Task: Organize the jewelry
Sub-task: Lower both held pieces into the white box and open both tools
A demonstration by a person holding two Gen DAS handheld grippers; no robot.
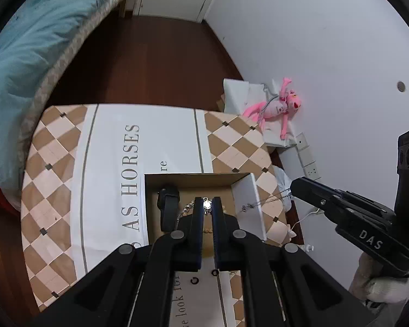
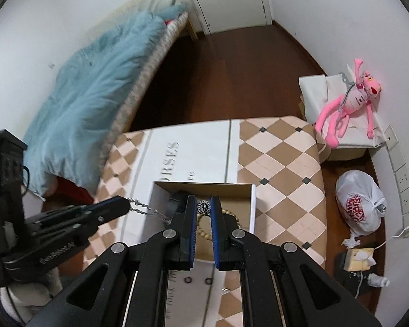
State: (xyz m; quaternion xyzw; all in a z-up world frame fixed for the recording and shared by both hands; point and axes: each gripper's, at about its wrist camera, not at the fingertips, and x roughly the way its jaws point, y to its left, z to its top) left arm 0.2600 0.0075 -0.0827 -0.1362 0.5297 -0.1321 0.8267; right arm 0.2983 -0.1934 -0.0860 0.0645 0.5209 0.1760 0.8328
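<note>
Both your jaws grip one silver chain [image 2: 147, 209] beside the box [image 2: 252, 204]; loose rings [image 2: 187, 280] remain on the surface [image 2: 280, 163].

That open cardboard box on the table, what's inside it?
Inside the box lie a gold bead chain, a thin silvery chain and a black strap-like item. The gripper fingers cover the middle of the floor, so anything beneath them stays hidden.

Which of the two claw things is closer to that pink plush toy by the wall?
Right. The right gripper sits on the pink plush toy's side of the open box; the left gripper is on the opposite side, toward the bed.
</note>
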